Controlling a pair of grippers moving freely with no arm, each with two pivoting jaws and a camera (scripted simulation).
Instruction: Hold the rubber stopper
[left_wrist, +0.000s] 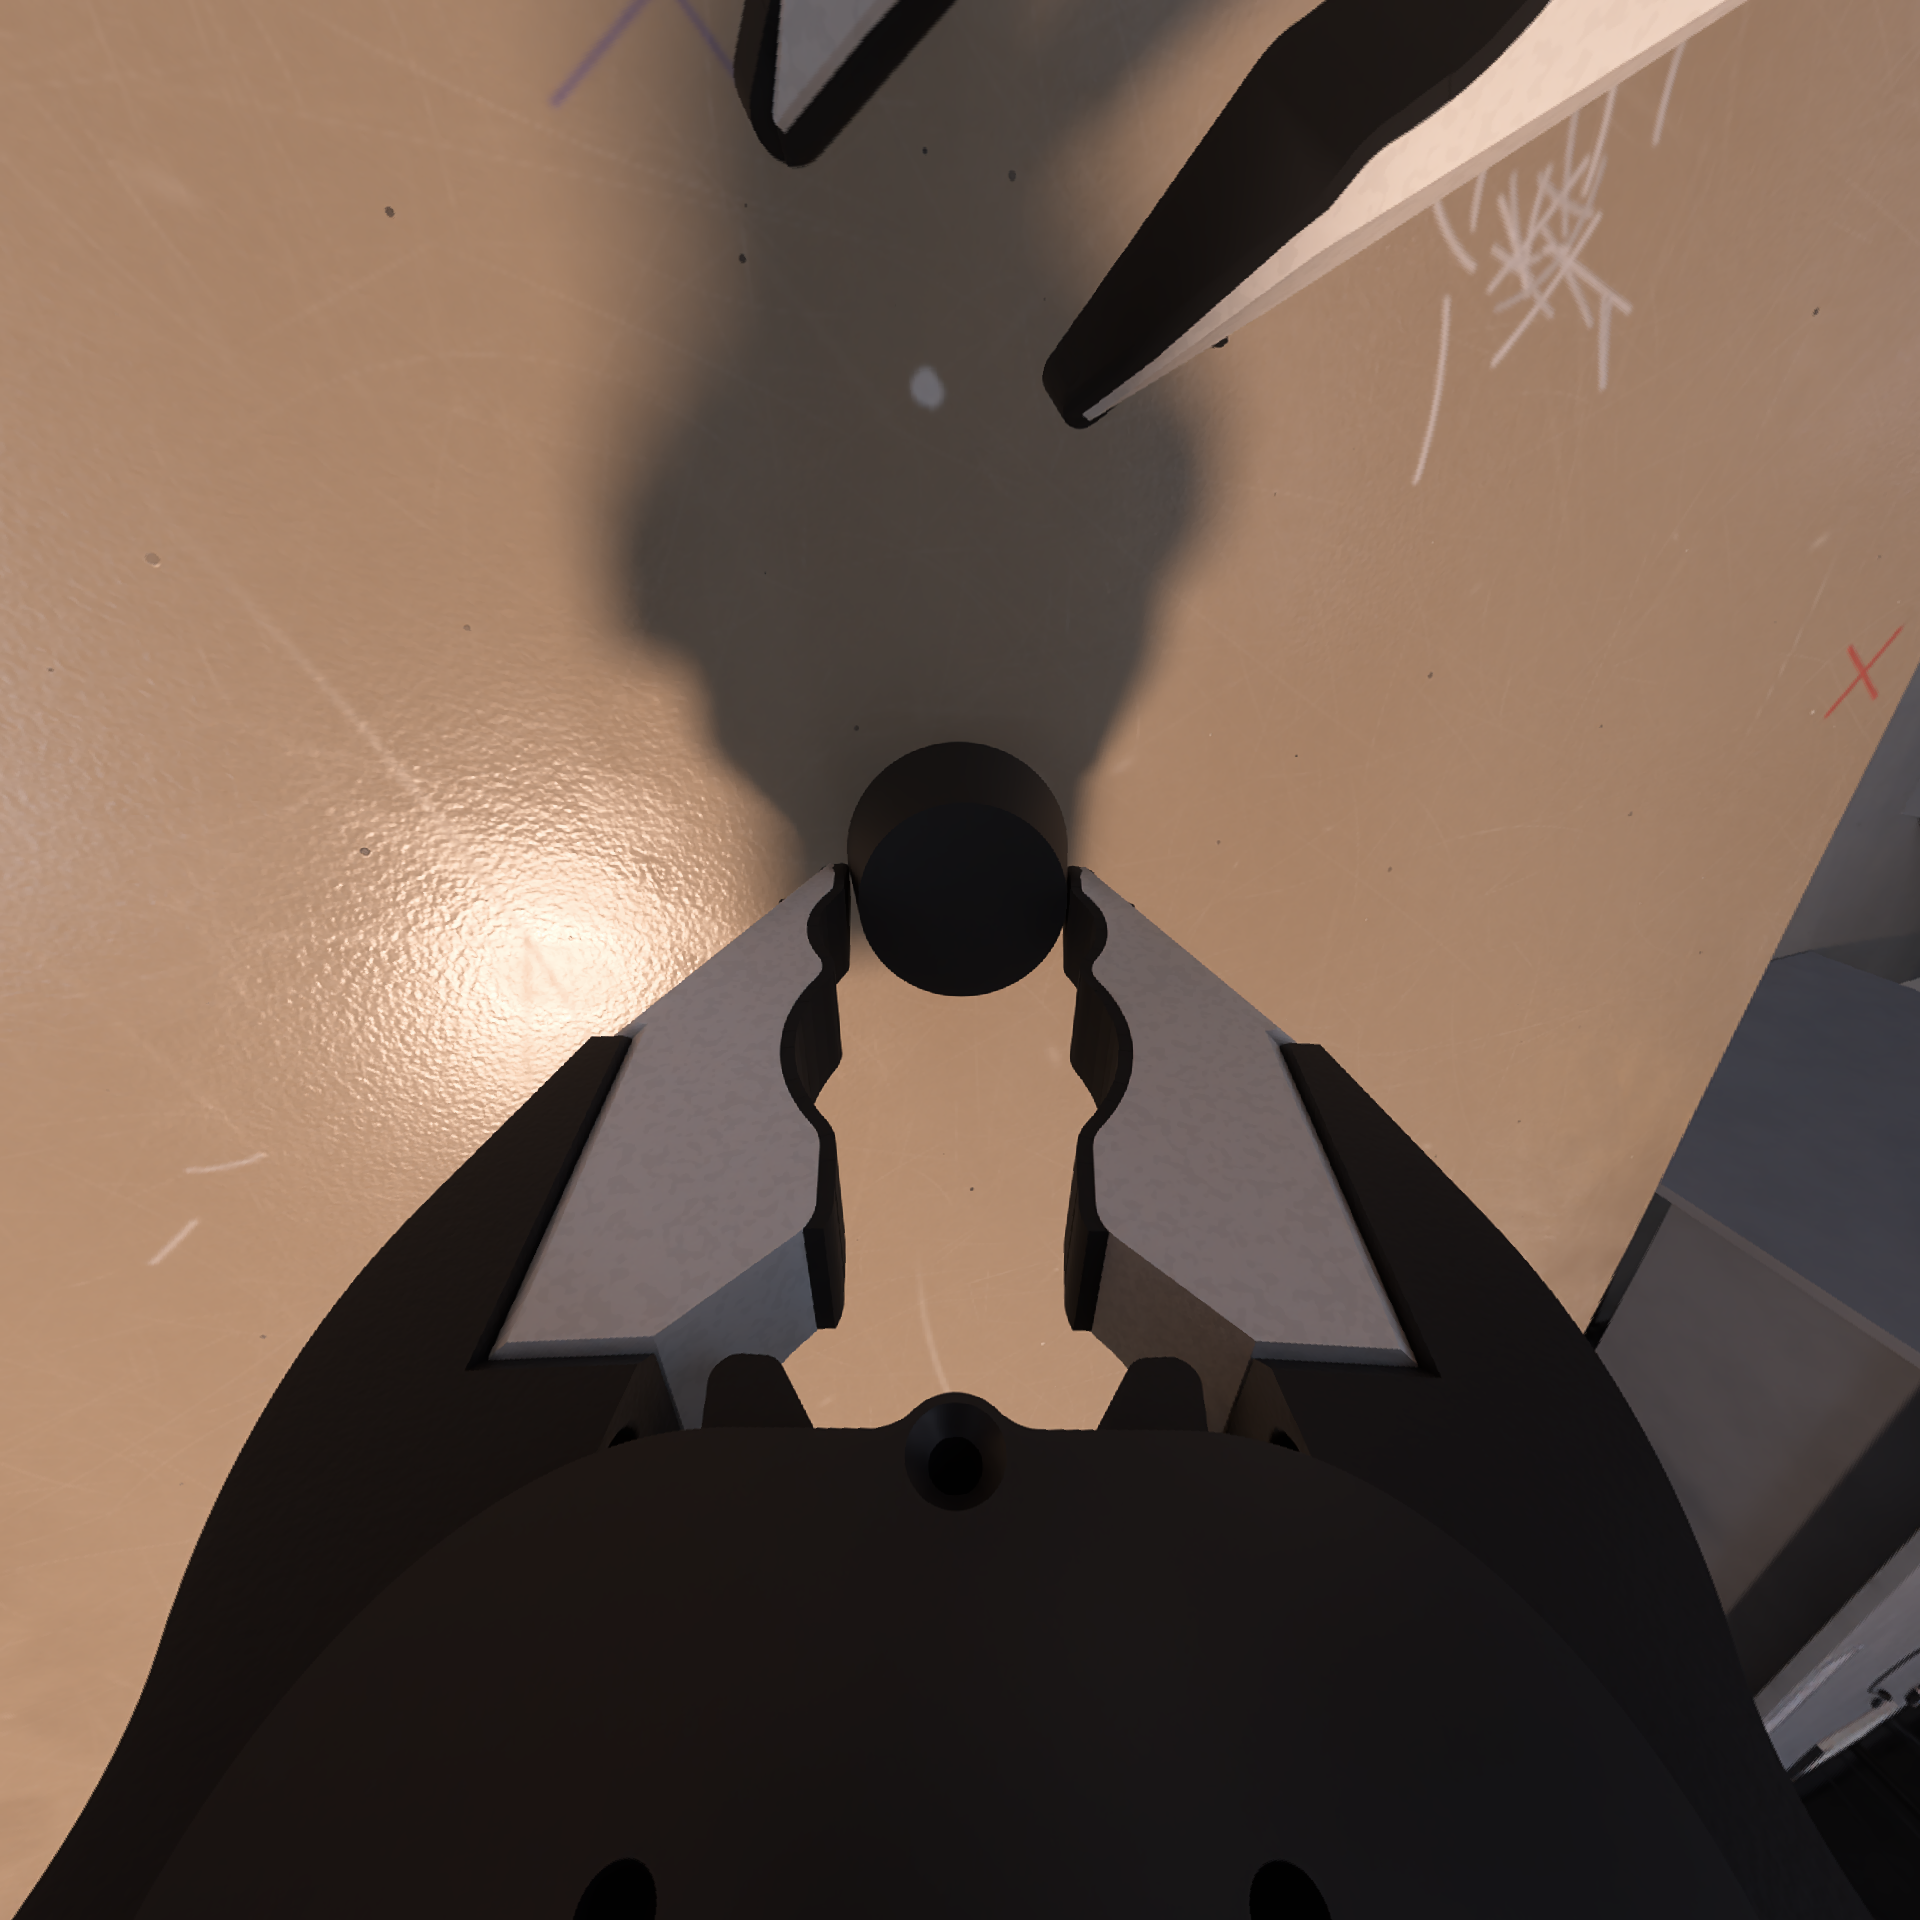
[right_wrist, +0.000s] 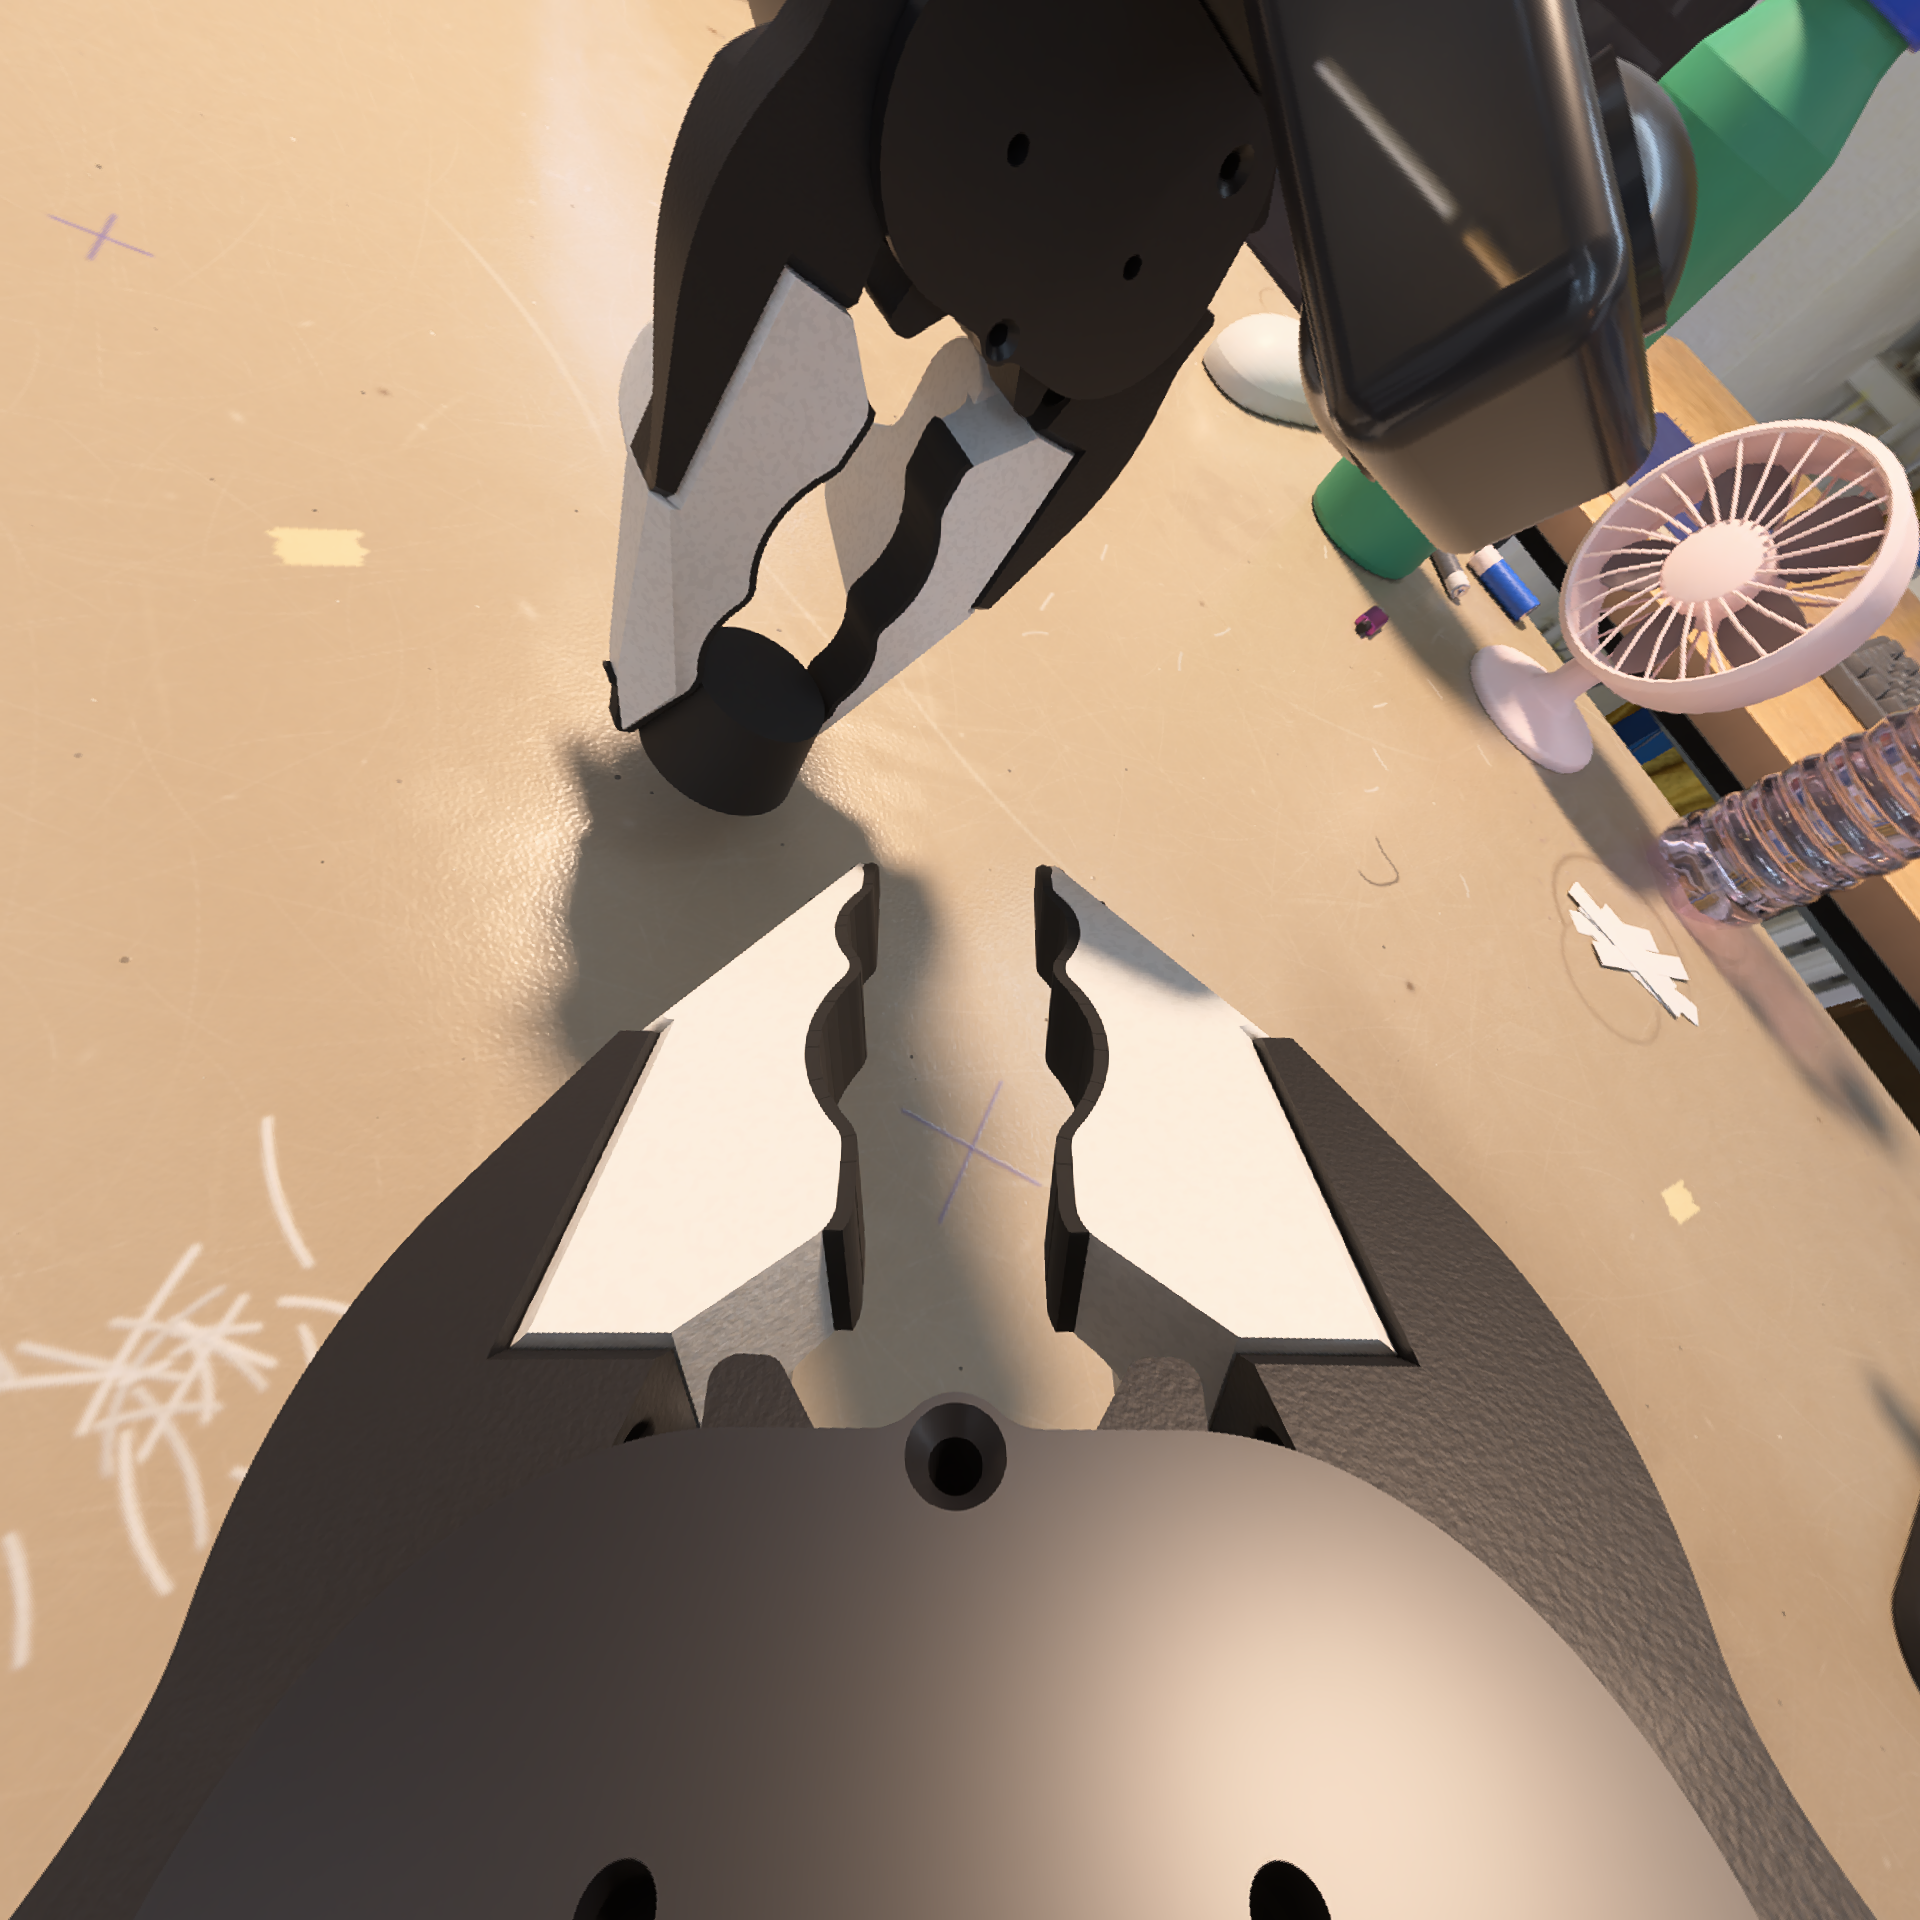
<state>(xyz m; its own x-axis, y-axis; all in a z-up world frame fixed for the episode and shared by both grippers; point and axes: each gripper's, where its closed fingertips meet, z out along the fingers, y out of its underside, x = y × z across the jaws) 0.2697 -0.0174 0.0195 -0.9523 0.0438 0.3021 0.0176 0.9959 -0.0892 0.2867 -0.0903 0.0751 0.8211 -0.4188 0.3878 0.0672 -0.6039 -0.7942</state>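
Note:
The rubber stopper (left_wrist: 957, 894) is a short black cylinder. In the left wrist view it sits between the tips of my left gripper (left_wrist: 957, 883), whose two fingers press its sides above the tan tabletop. The right wrist view shows the same stopper (right_wrist: 740, 727) held at the tips of the left gripper (right_wrist: 727, 696), close to the table. My right gripper (right_wrist: 956, 883) is open and empty, a short way in front of the stopper, tips apart. Its fingers (left_wrist: 1195, 301) show at the top of the left wrist view.
A pink desk fan (right_wrist: 1725, 566), a clear plastic bottle (right_wrist: 1797, 836), a green object (right_wrist: 1361, 520), markers (right_wrist: 1501, 582) and white paper scraps (right_wrist: 1631, 951) lie at the right of the tan table (right_wrist: 312, 727). The table edge runs along the right side.

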